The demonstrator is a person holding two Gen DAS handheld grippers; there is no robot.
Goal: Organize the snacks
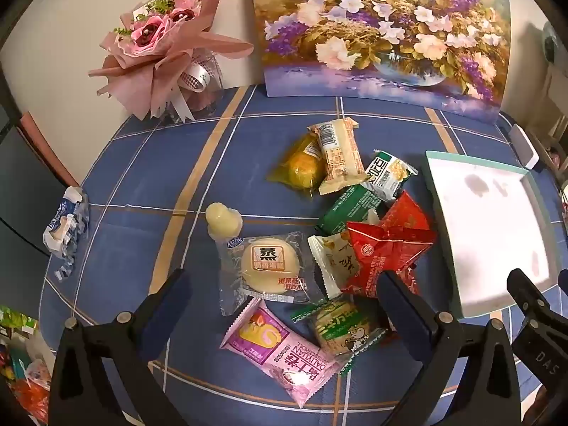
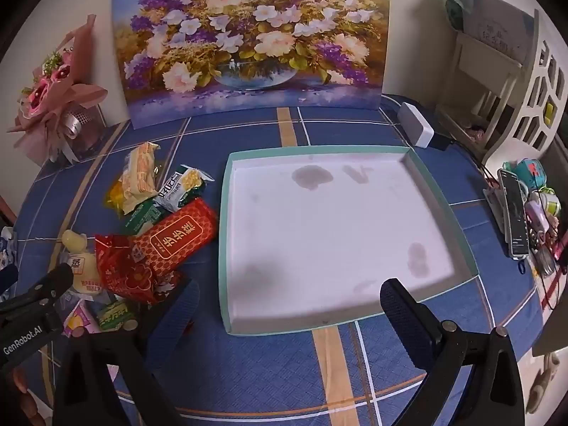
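Snack pile sits mid-frame in the left wrist view on the blue plaid bench, all loose, some overlapping. Clear-wrapped round steamed cake at centre, pink roll-cake packet below it, green-white cracker packet to its right. Red foil packets right of centre, overlapping a white packet. Dark green bar, green-white corn snack, cream wafer packet lying over a yellow clear-wrapped cake toward upper centre. Small pale jelly cup left of the pile. White tray with teal rim, stained, nothing in it, fills the middle of the right wrist view, just right of the pile. Left tool jaws wide, over the pile, gripping nothing. Right tool jaws wide, over the tray's lower edge, gripping nothing.
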